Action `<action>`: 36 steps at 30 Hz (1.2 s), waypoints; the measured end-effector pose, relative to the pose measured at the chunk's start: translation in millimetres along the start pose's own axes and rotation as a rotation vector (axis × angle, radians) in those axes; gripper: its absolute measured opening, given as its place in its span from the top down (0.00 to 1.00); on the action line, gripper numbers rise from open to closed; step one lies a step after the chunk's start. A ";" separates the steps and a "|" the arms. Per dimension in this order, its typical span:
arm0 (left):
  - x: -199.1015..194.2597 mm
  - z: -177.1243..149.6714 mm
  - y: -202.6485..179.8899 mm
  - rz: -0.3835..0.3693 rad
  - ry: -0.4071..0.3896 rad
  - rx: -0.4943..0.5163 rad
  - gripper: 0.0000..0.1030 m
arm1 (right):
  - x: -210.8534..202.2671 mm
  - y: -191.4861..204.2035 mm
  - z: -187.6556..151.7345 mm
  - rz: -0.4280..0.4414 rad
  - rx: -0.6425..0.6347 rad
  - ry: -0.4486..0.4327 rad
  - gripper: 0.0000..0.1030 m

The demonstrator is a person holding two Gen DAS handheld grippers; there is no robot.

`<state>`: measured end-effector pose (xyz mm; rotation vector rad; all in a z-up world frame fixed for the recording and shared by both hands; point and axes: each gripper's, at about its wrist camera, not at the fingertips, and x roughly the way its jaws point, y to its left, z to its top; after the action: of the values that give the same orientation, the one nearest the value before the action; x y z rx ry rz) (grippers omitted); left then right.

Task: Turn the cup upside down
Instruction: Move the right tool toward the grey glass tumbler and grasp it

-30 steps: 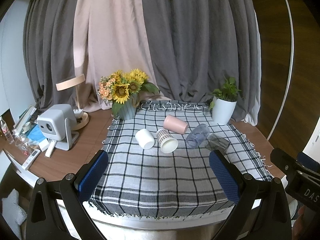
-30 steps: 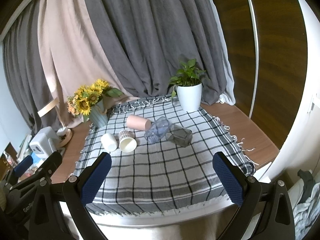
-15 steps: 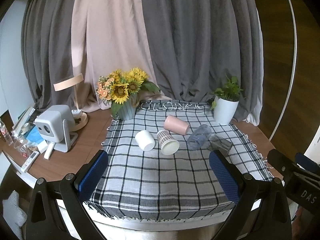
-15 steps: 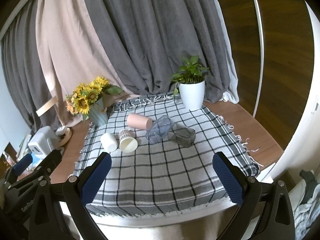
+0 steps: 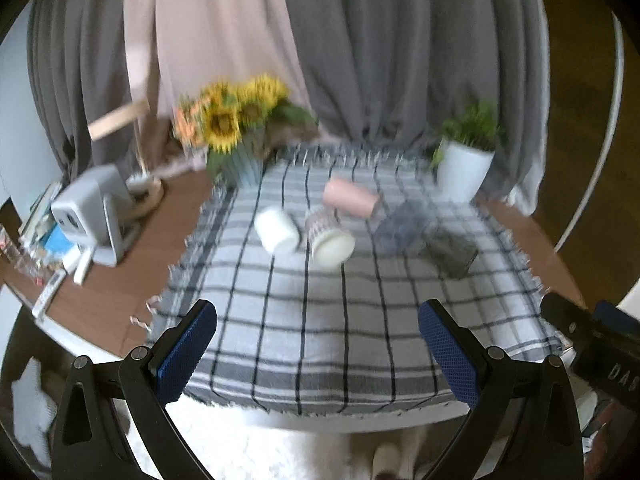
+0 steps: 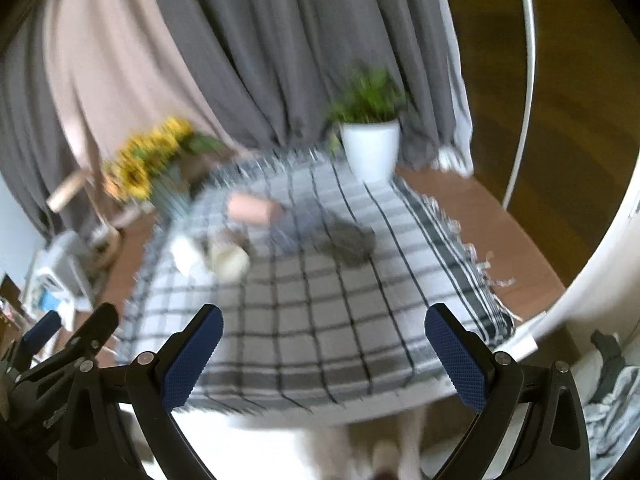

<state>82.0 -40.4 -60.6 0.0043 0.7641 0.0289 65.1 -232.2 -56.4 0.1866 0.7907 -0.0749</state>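
5 cups lying on the checked cloth [image 5: 320,320], mid-frame: 1 white cup [image 5: 277,229], 1 patterned cup [image 5: 329,236], 1 pink cup [image 5: 350,199], 1 clear cup [image 5: 400,230], 1 dark glass [image 5: 454,249]. 1 potted plant [image 5: 464,164] upper right, 1 sunflower vase [image 5: 236,136] upper left, 1 lamp [image 5: 132,152] & 1 projector [image 5: 90,208] far left.

Grey and beige curtains [image 5: 360,48], wooden wall [image 6: 568,80]

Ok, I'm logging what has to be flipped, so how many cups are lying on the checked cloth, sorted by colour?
White cup: 1
Patterned cup with a cream inside: 1
Pink cup: 1
Clear bluish cup: 1
Dark smoky cup: 1
Total: 5, all on their sides on the checked cloth.
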 end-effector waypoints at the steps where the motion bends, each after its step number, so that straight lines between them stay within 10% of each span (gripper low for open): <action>1: 15.2 -2.2 -9.0 0.019 0.031 0.003 0.00 | 13.3 -5.4 2.7 0.008 -0.008 0.031 0.01; 21: 169.7 0.8 -83.2 0.275 0.347 -0.224 0.00 | 230.9 -41.0 81.6 0.154 -0.378 0.348 0.02; 36: 218.9 9.7 -89.3 0.367 0.395 -0.287 0.00 | 325.1 -27.8 92.5 0.213 -0.473 0.466 0.09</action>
<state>248.9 -123.5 -206.3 -0.1384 1.1400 0.5003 354.1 -276.5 -228.2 -0.1694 1.2224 0.3671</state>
